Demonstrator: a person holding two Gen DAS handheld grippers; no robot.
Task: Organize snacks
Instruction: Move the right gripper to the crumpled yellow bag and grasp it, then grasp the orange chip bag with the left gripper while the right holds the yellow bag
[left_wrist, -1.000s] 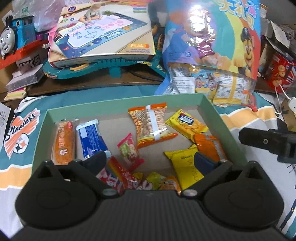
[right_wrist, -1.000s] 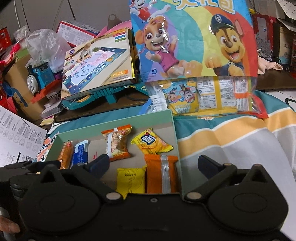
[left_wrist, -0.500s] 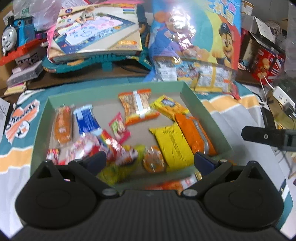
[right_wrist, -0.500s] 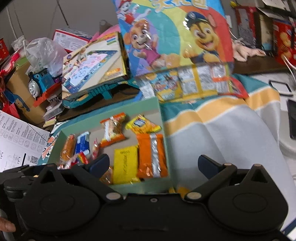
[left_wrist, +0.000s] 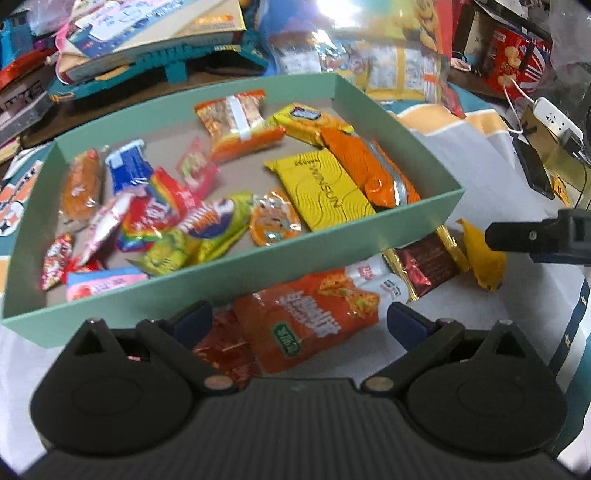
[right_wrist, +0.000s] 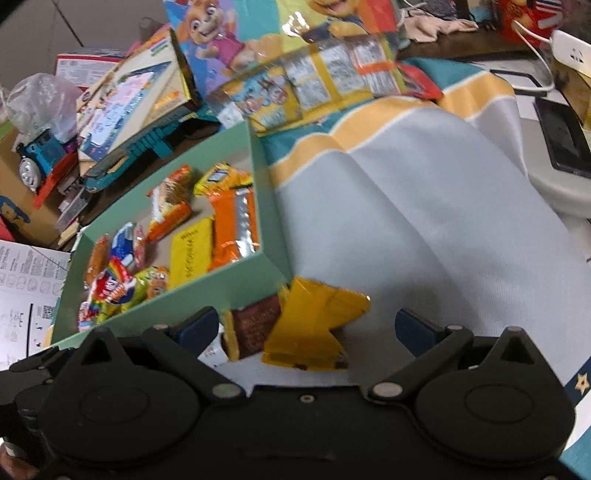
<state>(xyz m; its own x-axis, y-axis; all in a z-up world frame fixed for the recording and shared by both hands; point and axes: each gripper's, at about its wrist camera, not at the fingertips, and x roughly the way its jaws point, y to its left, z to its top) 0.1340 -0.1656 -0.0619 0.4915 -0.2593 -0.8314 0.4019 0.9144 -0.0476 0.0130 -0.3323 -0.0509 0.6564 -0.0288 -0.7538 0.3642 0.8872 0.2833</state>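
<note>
A mint green box (left_wrist: 258, 254) (right_wrist: 266, 162) holds several snack packets, among them a yellow pack (left_wrist: 325, 192) and an orange pack (left_wrist: 362, 170). Outside its near wall lie an orange-red noodle bag (left_wrist: 314, 317), a dark brown bar (left_wrist: 424, 266) (right_wrist: 255, 325) and a yellow wrapper (left_wrist: 480, 254) (right_wrist: 314, 325). My left gripper (left_wrist: 299, 321) is open above the noodle bag, holding nothing. My right gripper (right_wrist: 304, 325) is open over the brown bar and yellow wrapper, holding nothing. One black finger of the right gripper (left_wrist: 532, 236) shows at the right of the left wrist view.
Behind the box are a cartoon-dog snack bag (right_wrist: 295, 44), a boxed drawing mat (right_wrist: 136, 92), a blue toy train (right_wrist: 40, 158) and a red tin (left_wrist: 517, 59). A power strip (left_wrist: 554, 118) and a black phone (right_wrist: 565, 140) lie right. The striped cloth (right_wrist: 424, 221) spreads to the right.
Both grippers have drawn back and tilted down, so the box's near wall and the loose packets in front of it have come into view. Both stay open.
</note>
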